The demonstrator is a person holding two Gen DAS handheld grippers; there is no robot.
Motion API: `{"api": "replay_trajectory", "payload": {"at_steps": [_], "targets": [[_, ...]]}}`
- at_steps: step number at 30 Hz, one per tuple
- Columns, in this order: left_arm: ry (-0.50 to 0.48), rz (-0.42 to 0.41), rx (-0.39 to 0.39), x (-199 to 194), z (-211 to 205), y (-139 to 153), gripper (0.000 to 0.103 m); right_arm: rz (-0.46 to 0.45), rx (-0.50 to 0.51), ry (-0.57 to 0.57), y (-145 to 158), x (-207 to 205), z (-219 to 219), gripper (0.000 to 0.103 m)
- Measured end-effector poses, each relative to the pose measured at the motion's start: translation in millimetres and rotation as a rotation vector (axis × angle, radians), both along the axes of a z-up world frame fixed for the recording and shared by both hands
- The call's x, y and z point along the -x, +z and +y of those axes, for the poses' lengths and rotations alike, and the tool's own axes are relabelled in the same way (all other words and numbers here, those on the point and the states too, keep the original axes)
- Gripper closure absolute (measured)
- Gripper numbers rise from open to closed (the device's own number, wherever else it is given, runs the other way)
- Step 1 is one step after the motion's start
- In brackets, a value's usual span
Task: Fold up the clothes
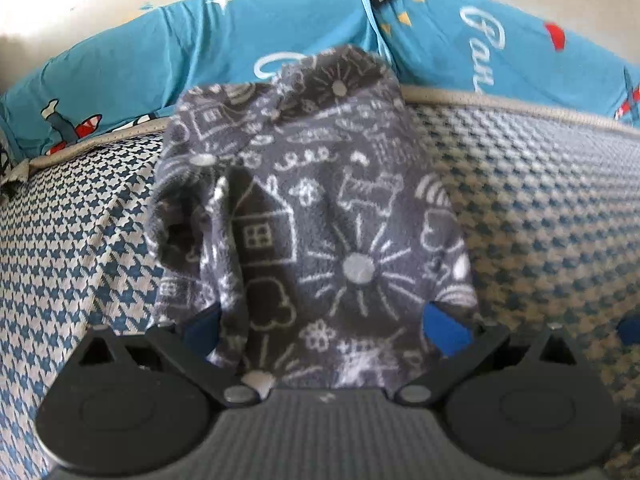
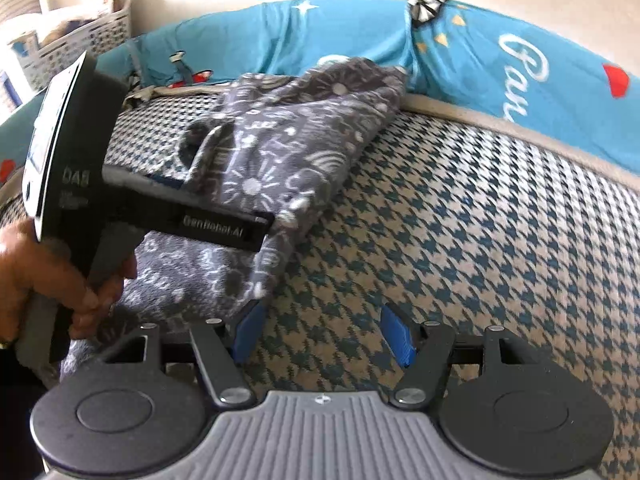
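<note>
Grey fleece, left wrist view: the garment (image 1: pixel 316 216), dark grey with white chalk-like drawings of houses and suns, hangs in front of the camera and hides most of the left gripper (image 1: pixel 320 328).
Left fingers: the two blue fingers (image 1: pixel 446 330) stand wide apart at each side of the cloth. The cloth drapes over them, but I cannot tell whether they pinch it or only carry it.
Reason for this hold: I judge that the cloth is lifted so that one part can be laid over the rest as a fold.
Surface, left view: a mattress (image 1: pixel 540 208) with a blue and beige houndstooth cover and a pale piped edge.
Behind it: a bright blue sheet (image 1: pixel 160 60) with white script and cartoon planes, then a pale wall.
Right wrist view, garment: the garment (image 2: pixel 288 148) lies partly on the mattress (image 2: pixel 460 220), at the left, with its far end near the blue sheet (image 2: pixel 500 80).
Left gripper seen from here: its black body (image 2: pixel 168 216) reaches into the cloth, held by a hand (image 2: pixel 44 280).
Right gripper: the right gripper (image 2: pixel 320 334) hovers above bare mattress, its blue fingers (image 2: pixel 394 334) apart with nothing between them; the cloth edge is just beside the left one.
Reason: probably it is free to take the next corner.
Room: a white plastic basket (image 2: pixel 76 40) stands at the far left by the wall.
</note>
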State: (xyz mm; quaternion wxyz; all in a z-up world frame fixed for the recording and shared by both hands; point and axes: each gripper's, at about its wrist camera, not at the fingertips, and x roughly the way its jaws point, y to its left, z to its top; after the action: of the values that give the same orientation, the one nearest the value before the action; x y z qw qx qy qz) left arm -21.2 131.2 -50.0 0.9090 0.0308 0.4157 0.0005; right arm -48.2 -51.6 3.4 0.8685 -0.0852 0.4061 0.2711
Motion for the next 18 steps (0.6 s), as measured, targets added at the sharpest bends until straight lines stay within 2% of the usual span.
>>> {"api": "replay_trajectory", "payload": {"at_steps": [6,9,16,18], "targets": [[0.001,0.006,0.018,-1.6,4.2,-6.4,0.000,0.047,-0.053,-0.086,1.8,-14.3,-8.0,0.039],[-0.001,0.001,0.023,-0.6,5.8,-6.4,0.000,0.041,-0.083,-0.116,4.8,-22.9,-8.9,0.039],[-0.004,-0.053,0.055,12.2,7.2,10.7,0.000,0.022,-0.184,-0.118,12.4,-44.5,-6.0,0.039],[-0.015,-0.048,0.027,11.3,4.0,8.8,0.000,0.004,-0.198,-0.112,14.2,-53.6,-4.1,0.039]]}}
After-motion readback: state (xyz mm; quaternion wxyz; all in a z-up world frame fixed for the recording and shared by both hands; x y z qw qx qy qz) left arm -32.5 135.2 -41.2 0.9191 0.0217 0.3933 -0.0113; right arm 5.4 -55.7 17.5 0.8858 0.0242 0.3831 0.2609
